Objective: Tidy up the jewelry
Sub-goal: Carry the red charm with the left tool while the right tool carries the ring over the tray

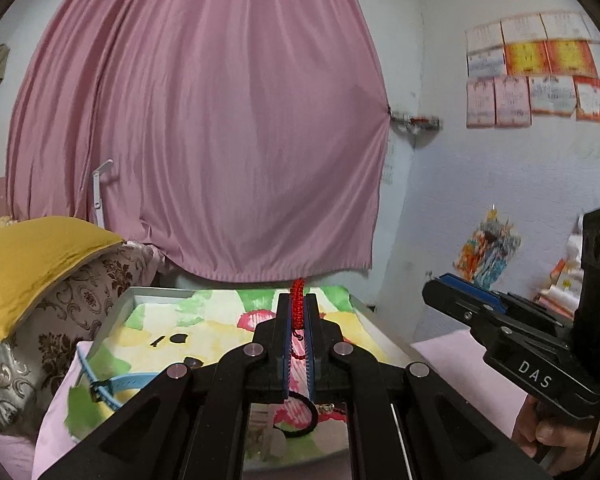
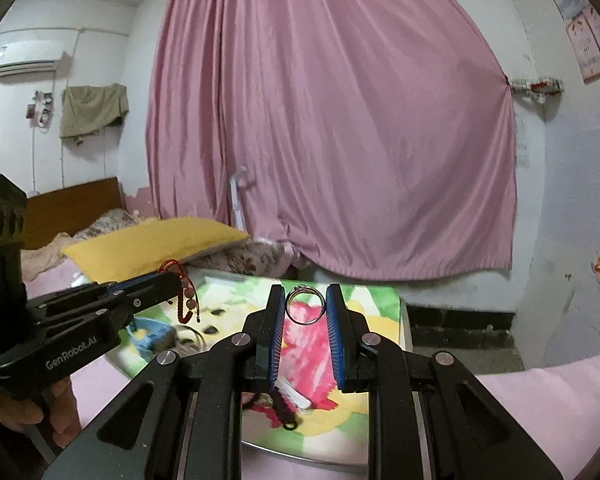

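My left gripper [image 1: 298,304] is shut on a red braided cord bracelet [image 1: 297,300], held above a tray [image 1: 140,294] lined with colourful painted paper. In the right wrist view the bracelet [image 2: 184,292] hangs from the left gripper [image 2: 172,278] with pink beads dangling. My right gripper [image 2: 305,300] is shut on a silver ring [image 2: 305,306] with a small setting on top, held upright between the blue pads above the tray [image 2: 404,312]. The right gripper [image 1: 440,286] also shows at the right of the left wrist view.
On the tray lie a light blue strap [image 1: 112,386], a black hair tie [image 1: 300,416], small dark pieces [image 1: 178,338] and a white stick [image 2: 294,394]. A yellow pillow [image 1: 32,256] and patterned bedding sit left. A pink curtain [image 1: 204,128] hangs behind.
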The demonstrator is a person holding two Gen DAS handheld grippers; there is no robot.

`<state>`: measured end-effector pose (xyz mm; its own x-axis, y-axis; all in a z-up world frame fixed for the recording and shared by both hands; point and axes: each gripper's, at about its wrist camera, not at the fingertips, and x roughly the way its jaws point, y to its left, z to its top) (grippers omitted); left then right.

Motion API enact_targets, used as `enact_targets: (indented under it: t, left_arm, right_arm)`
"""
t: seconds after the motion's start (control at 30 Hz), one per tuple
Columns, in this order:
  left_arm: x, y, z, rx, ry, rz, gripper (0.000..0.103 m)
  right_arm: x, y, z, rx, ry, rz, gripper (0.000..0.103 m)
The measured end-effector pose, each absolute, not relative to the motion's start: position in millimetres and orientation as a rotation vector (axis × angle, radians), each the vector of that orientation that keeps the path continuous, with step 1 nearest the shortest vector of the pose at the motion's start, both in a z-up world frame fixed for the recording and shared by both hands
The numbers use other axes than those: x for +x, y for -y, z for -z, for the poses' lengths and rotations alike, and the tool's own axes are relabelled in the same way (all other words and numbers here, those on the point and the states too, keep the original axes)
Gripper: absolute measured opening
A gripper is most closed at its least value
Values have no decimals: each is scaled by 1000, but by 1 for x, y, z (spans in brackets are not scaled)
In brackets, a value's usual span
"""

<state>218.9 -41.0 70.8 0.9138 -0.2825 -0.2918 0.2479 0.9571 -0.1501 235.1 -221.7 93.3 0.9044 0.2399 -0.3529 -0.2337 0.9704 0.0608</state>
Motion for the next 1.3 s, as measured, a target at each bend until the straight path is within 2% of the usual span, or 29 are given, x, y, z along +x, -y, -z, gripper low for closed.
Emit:
enact_targets:
  t: [0.3, 0.67, 1.3]
  left_arm:
    - [258, 68, -50, -13, -544, 276, 5]
    - [283, 76, -34, 10, -711, 264, 5]
    - [293, 85, -23, 35, -808, 261, 6]
  right_arm:
    - [276, 238, -57, 59, -591, -234, 18]
    - [299, 237, -18, 62, -776, -274, 18]
    - [304, 231, -6, 55, -846, -282, 18]
